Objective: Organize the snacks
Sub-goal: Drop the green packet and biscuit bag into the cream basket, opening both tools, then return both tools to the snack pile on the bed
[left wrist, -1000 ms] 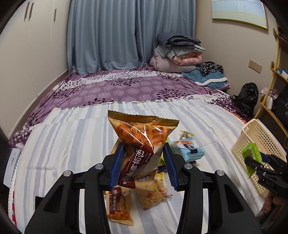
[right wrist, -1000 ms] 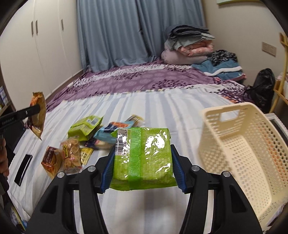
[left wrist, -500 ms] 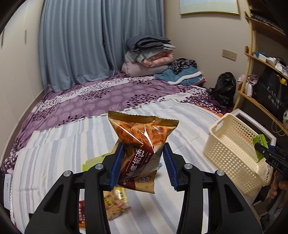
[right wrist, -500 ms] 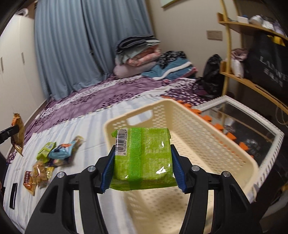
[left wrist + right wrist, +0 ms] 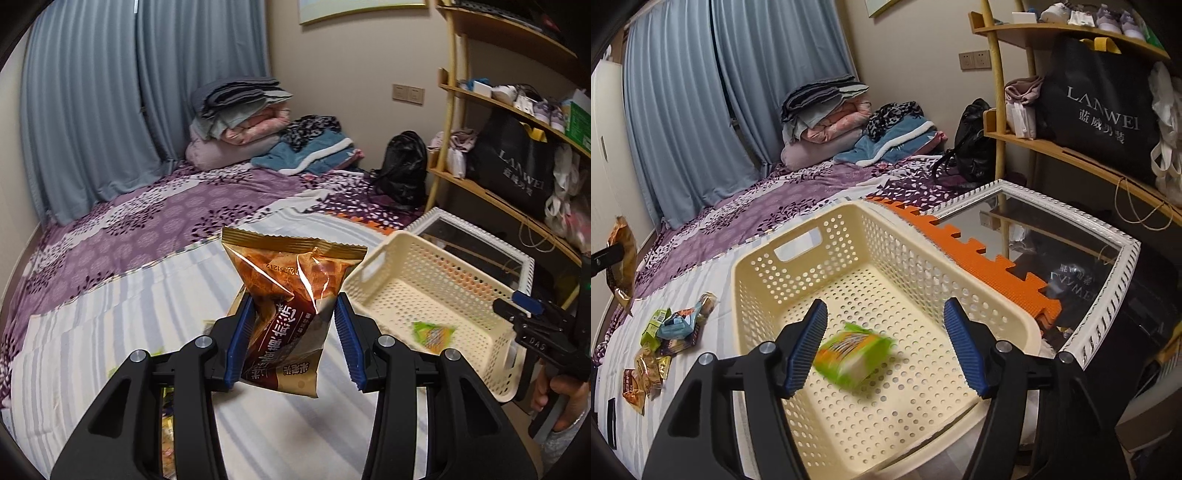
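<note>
My left gripper (image 5: 293, 345) is shut on an orange-brown snack bag (image 5: 291, 295) and holds it upright above the striped bed, left of the cream basket (image 5: 476, 258). My right gripper (image 5: 886, 347) is open over the basket (image 5: 768, 266). A green snack packet (image 5: 851, 352) lies blurred inside the basket below the open jaws; it also shows in the left wrist view (image 5: 432, 334). The right gripper (image 5: 524, 306) appears at the basket's right edge. The held orange bag (image 5: 622, 258) shows far left in the right wrist view.
Several loose snack packets (image 5: 661, 339) lie on the striped bed left of the basket. A white-framed mirror (image 5: 1071, 236) and orange foam mat (image 5: 979, 254) lie right of it. Wooden shelves (image 5: 1071, 151) with bags stand at right. Folded bedding (image 5: 240, 122) is at the back.
My right gripper has opened and let go of the green packet, which dropped into the basket. My left gripper has swung right toward the basket with the orange bag still held.
</note>
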`<action>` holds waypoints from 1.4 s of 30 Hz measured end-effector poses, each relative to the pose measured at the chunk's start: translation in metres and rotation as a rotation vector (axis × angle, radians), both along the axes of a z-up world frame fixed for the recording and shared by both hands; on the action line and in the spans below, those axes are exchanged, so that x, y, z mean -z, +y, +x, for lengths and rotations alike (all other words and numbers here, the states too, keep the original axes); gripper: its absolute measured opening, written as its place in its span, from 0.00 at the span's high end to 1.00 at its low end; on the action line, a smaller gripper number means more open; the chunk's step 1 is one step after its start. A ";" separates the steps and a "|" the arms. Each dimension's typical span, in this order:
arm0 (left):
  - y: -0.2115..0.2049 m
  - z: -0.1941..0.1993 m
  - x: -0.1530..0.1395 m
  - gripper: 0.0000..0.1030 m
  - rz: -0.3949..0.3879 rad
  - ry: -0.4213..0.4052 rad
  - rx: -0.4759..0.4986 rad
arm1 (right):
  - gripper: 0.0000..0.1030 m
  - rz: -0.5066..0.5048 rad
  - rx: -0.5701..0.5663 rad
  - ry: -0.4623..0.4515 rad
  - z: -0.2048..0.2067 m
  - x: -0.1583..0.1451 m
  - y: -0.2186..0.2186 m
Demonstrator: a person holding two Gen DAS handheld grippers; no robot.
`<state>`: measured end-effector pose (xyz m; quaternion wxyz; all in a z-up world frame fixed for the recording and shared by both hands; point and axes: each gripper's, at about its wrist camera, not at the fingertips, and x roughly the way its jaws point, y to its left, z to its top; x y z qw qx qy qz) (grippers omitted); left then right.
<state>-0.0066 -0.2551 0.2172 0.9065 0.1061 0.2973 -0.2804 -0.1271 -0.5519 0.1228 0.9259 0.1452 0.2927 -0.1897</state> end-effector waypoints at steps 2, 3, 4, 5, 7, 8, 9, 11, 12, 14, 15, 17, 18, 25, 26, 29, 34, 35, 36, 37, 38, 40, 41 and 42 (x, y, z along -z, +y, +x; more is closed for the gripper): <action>-0.015 -0.002 0.000 0.56 0.003 0.001 0.032 | 0.36 -0.003 0.003 0.004 0.000 0.001 -0.003; -0.024 -0.003 0.000 0.56 0.004 0.002 0.049 | 0.36 -0.006 0.006 0.007 0.000 0.001 -0.004; -0.035 -0.005 0.000 0.56 0.007 0.002 0.069 | 0.36 -0.009 0.012 0.010 0.000 0.001 -0.006; -0.045 -0.006 0.000 0.56 0.008 0.004 0.088 | 0.36 -0.010 0.016 0.011 -0.001 0.001 -0.007; -0.061 -0.007 0.003 0.56 0.012 0.007 0.121 | 0.36 -0.007 0.023 0.013 -0.003 0.003 -0.009; -0.069 -0.007 0.004 0.56 0.014 0.010 0.135 | 0.36 -0.006 0.026 0.014 -0.003 0.003 -0.011; -0.075 -0.008 0.005 0.56 0.014 0.014 0.148 | 0.36 -0.005 0.029 0.015 -0.004 0.004 -0.012; -0.089 -0.008 0.009 0.56 0.010 0.029 0.177 | 0.36 -0.009 0.036 0.018 -0.006 0.004 -0.015; -0.095 -0.007 0.011 0.56 0.009 0.036 0.190 | 0.35 -0.011 0.038 0.020 -0.006 0.004 -0.016; -0.108 -0.008 0.015 0.56 0.009 0.050 0.215 | 0.33 -0.019 0.045 0.023 -0.007 0.005 -0.017; -0.113 -0.009 0.017 0.56 0.009 0.056 0.227 | 0.31 -0.022 0.048 0.023 -0.008 0.005 -0.017; -0.124 -0.009 0.022 0.43 0.005 0.078 0.254 | 0.30 -0.028 0.055 0.023 -0.009 0.005 -0.018; -0.128 -0.009 0.024 0.31 0.001 0.085 0.258 | 0.30 -0.028 0.057 0.024 -0.009 0.005 -0.019; -0.127 -0.010 0.024 0.02 -0.017 0.077 0.229 | 0.27 -0.024 0.060 0.027 -0.006 0.005 -0.020; -0.125 -0.009 0.025 0.02 -0.010 0.076 0.218 | 0.26 -0.025 0.060 0.025 -0.006 0.004 -0.019; -0.116 -0.004 0.026 0.02 -0.006 0.082 0.186 | 0.21 -0.027 0.059 0.015 -0.004 0.002 -0.016; -0.105 0.000 0.024 0.02 -0.001 0.077 0.148 | 0.16 -0.039 0.048 0.017 0.000 -0.001 -0.010; -0.104 0.000 0.024 0.02 0.002 0.072 0.143 | 0.16 -0.041 0.046 0.017 0.001 -0.002 -0.009; -0.102 0.000 0.023 0.02 0.005 0.068 0.139 | 0.16 -0.042 0.043 0.017 0.002 -0.002 -0.007; -0.100 0.000 0.022 0.02 0.008 0.063 0.135 | 0.15 -0.042 0.041 0.017 0.003 -0.003 -0.007; -0.099 0.000 0.022 0.02 0.011 0.060 0.132 | 0.15 -0.042 0.039 0.016 0.003 -0.003 -0.006; -0.095 -0.001 0.022 0.02 0.016 0.055 0.125 | 0.15 -0.040 0.035 0.012 0.004 -0.004 -0.003; -0.093 -0.001 0.022 0.02 0.017 0.053 0.121 | 0.15 -0.037 0.032 0.008 0.004 -0.005 -0.001; -0.090 0.000 0.021 0.02 0.018 0.051 0.115 | 0.15 -0.033 0.027 0.004 0.005 -0.006 0.000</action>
